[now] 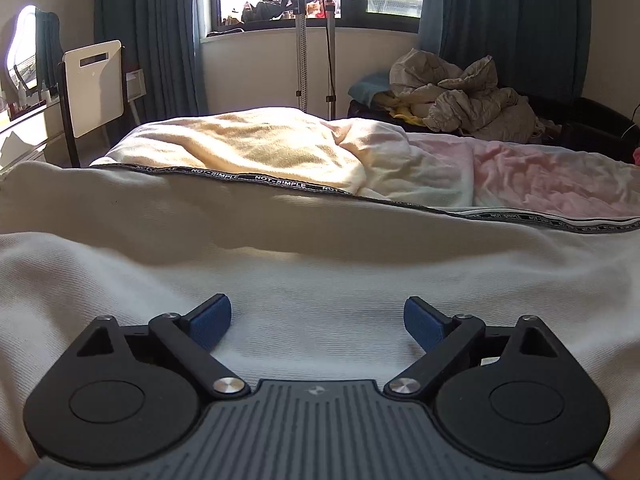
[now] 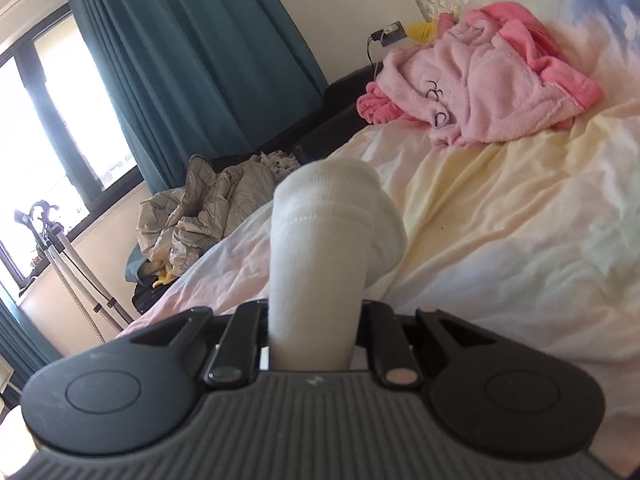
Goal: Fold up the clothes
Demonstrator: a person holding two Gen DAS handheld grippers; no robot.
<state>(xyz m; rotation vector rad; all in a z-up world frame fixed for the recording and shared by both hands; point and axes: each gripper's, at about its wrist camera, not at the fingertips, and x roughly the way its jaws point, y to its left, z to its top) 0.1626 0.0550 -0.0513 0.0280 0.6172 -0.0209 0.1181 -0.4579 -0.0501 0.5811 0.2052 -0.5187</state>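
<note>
Currently my left gripper (image 1: pixel 318 322) rests with its jaws spread apart on the white garment (image 1: pixel 320 240), which lies on the bed (image 1: pixel 560 176). Its black trim tape (image 1: pixel 256 178) reads "NOT-SIMPLE" repeatedly. My right gripper (image 2: pixel 314 332) is clenched on a white ribbed cuff (image 2: pixel 320 248), near the pink robe (image 2: pixel 480 76).

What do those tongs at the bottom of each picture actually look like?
Both look alike. The left tongs have black linkage arms with silver rivets, round black housings, a grey ribbed body bearing a small logo, and blue pads. The right tongs share that build; their pads are hidden.
</note>
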